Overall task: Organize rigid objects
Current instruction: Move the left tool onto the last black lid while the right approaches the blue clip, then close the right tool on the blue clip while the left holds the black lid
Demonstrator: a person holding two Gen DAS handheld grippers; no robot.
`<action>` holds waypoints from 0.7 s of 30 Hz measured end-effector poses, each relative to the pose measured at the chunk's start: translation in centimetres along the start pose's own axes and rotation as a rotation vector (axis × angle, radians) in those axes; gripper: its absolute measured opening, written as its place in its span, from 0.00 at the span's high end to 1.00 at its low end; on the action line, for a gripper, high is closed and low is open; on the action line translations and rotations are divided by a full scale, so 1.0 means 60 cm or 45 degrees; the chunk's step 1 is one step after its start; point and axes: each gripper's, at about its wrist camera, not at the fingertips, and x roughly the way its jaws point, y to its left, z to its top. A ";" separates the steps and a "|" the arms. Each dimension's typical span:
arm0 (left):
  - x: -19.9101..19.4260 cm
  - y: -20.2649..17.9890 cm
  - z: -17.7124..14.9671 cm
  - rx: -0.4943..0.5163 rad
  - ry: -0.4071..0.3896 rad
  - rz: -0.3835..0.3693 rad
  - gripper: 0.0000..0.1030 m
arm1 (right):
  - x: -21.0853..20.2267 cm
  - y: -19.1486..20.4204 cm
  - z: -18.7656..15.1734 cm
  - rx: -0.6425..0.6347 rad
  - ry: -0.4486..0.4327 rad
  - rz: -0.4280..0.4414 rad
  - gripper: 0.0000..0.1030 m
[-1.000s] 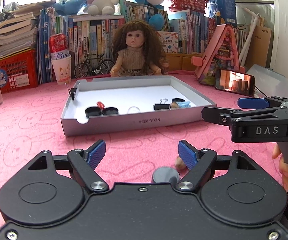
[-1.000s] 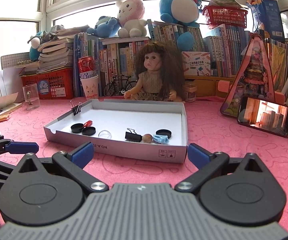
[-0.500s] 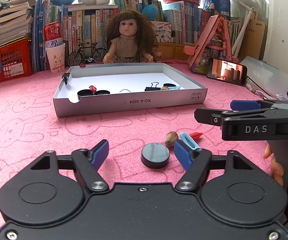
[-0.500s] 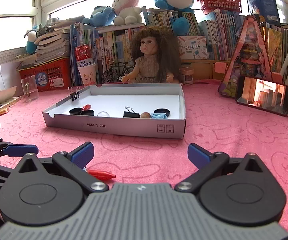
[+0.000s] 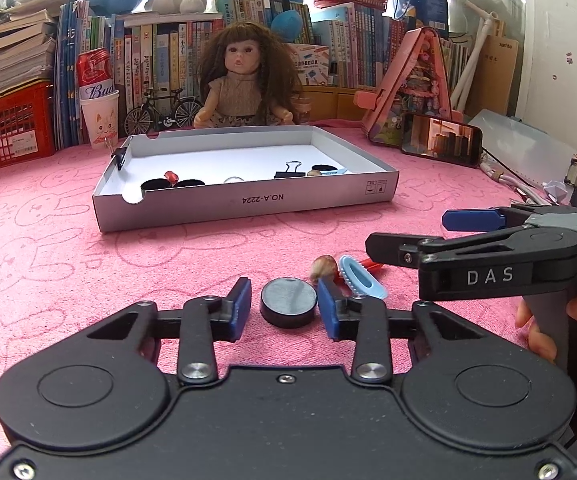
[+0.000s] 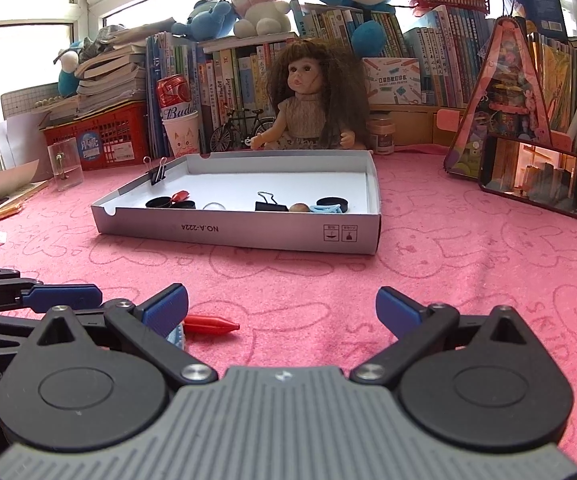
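1. The black disc (image 5: pixel 288 307) lies on the pink cloth (image 5: pixel 68 280) at lower centre, between the closing left gripper (image 5: pixel 284 306) pads, a gap still showing.
2. Right gripper (image 6: pixel 282 308) fingers spread, empty.
3. The grey tray (image 5: pixel 248 204) sits above, mid-frame.

Black left gripper (image 5: pixel 284 308), blue fingers (image 5: pixel 241 305); grey-ribbed right gripper (image 6: pixel 282 312) marked "DAS".
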 end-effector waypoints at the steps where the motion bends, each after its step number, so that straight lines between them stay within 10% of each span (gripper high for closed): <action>1: -0.001 -0.001 -0.001 0.005 -0.006 0.008 0.68 | -0.001 0.001 -0.002 -0.001 0.002 0.002 0.00; 21: -0.012 0.034 0.022 -0.042 -0.089 0.145 0.73 | -0.021 0.054 -0.022 -0.137 0.010 0.222 0.17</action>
